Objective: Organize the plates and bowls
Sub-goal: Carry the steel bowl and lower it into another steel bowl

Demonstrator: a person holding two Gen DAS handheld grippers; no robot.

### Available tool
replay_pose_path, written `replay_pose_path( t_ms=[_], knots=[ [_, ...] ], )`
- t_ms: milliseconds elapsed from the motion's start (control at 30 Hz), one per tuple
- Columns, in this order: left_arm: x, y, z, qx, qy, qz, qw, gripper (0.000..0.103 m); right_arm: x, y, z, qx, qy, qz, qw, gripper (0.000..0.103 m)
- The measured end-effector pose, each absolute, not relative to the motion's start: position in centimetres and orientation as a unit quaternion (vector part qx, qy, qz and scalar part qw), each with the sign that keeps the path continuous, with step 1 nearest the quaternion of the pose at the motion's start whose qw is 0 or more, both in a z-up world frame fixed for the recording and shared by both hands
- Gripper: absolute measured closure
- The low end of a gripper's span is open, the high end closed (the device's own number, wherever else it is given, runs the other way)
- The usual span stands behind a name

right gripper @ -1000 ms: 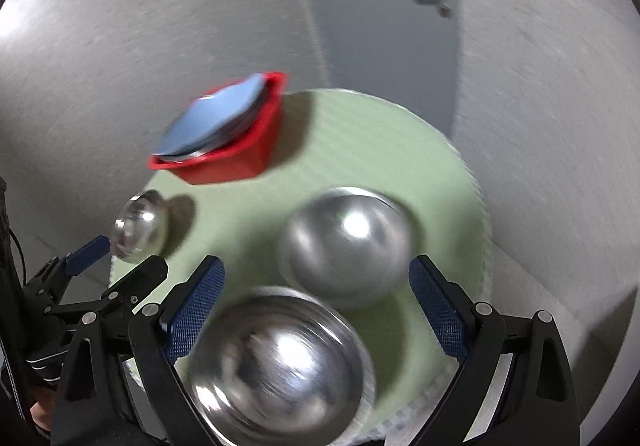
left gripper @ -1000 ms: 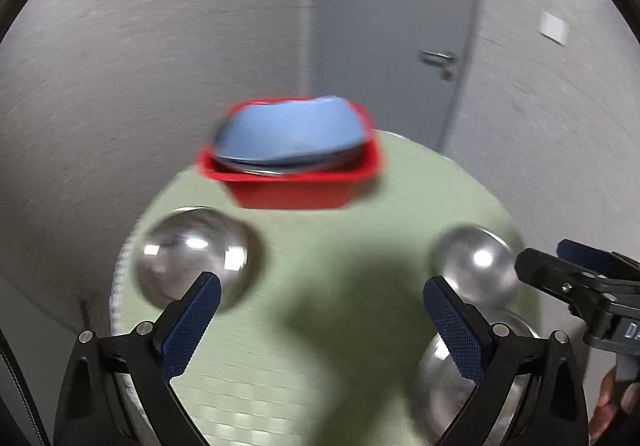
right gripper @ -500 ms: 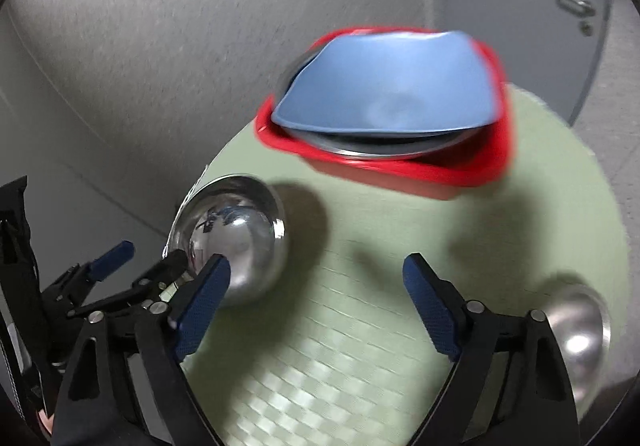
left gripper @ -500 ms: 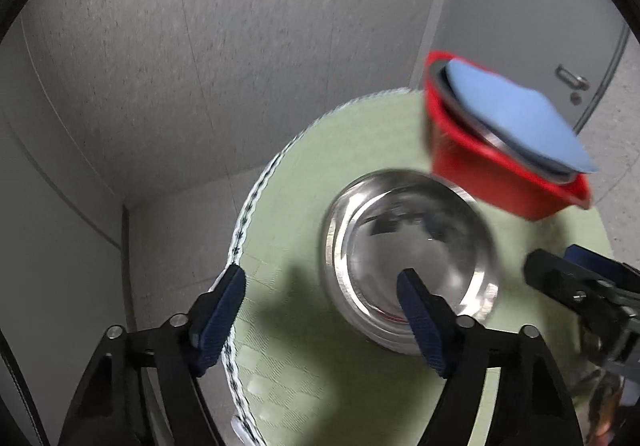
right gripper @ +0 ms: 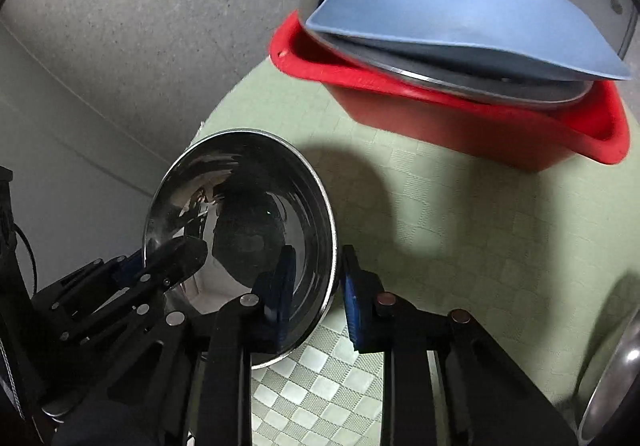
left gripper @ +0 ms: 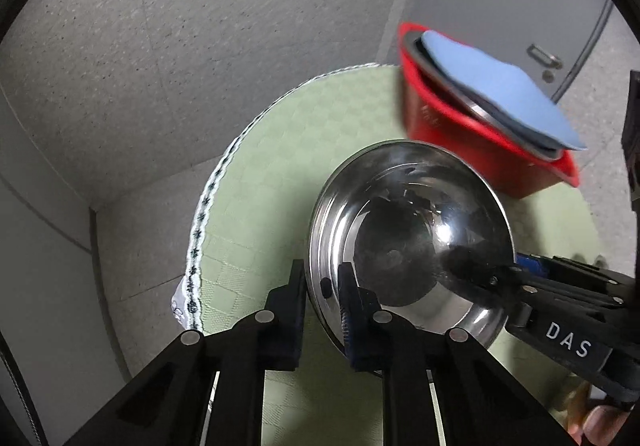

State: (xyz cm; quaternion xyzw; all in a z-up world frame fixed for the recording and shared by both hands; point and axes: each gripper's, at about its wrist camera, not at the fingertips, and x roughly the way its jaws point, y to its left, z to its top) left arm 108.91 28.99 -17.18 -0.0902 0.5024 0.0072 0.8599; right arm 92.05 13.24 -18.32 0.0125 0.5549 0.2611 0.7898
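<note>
Left gripper [left gripper: 322, 292] fingers clamp near rim of steel bowl [left gripper: 408, 242] on green worktop [left gripper: 260, 182]. Right gripper [left gripper: 494, 274] grips bowl's opposite rim. Red bin [left gripper: 460, 134] behind, blue plate [left gripper: 500, 90] on top.

A second steel bowl [right gripper: 612, 378] is cut off at the right wrist view's edge; the red tub [left gripper: 480, 134] looks blurred.

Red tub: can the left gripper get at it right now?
Probably not freely: the left gripper is shut on the bowl rim, and the bowl lies between it and the tub.
</note>
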Motion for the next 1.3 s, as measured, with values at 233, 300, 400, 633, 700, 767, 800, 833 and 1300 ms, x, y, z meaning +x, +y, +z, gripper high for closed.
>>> replay_pose_path(
  t_ms=[233, 300, 400, 633, 700, 767, 800, 833, 1300],
  knots=[
    [106.3, 25.8, -12.1, -0.068, 0.457, -0.033, 0.886, 0.091, 89.7, 8.9, -13.9, 0.044, 0.514, 0.246, 0.82, 0.081],
    [105.3, 24.3, -10.7, -0.058, 0.444, -0.049, 0.893, 0.091, 88.7, 6.9, -12.4, 0.055, 0.499, 0.236, 0.832, 0.081],
    [103.7, 21.7, -8.9, -0.042, 0.427, -0.079, 0.9, 0.091, 87.1, 3.9, -10.3, 0.069, 0.48, 0.216, 0.847, 0.081],
    [99.9, 15.1, -7.5, -0.01, 0.416, -0.148, 0.897, 0.091, 81.9, -4.6, -6.9, 0.094, 0.447, 0.159, 0.875, 0.081],
    [99.1, 13.5, -8.0, 0.0, 0.42, -0.161, 0.893, 0.091, 80.9, -6.2, -6.8, 0.096, 0.447, 0.144, 0.878, 0.081],
    [98.2, 12.1, -8.4, 0.006, 0.425, -0.172, 0.889, 0.091, 79.9, -7.4, -7.1, 0.101, 0.448, 0.133, 0.878, 0.081],
    [98.0, 11.5, -8.8, 0.009, 0.428, -0.176, 0.887, 0.091, 79.5, -8.4, -7.2, 0.102, 0.45, 0.129, 0.878, 0.081],
    [97.8, 11.2, -8.9, 0.011, 0.431, -0.177, 0.885, 0.091, 79.2, -9.2, -7.3, 0.104, 0.452, 0.126, 0.877, 0.081],
    [94.0, 5.9, -11.1, 0.04, 0.476, -0.143, 0.867, 0.091, 75.4, -12.6, -12.9, 0.068, 0.507, 0.134, 0.849, 0.081]
  ],
)
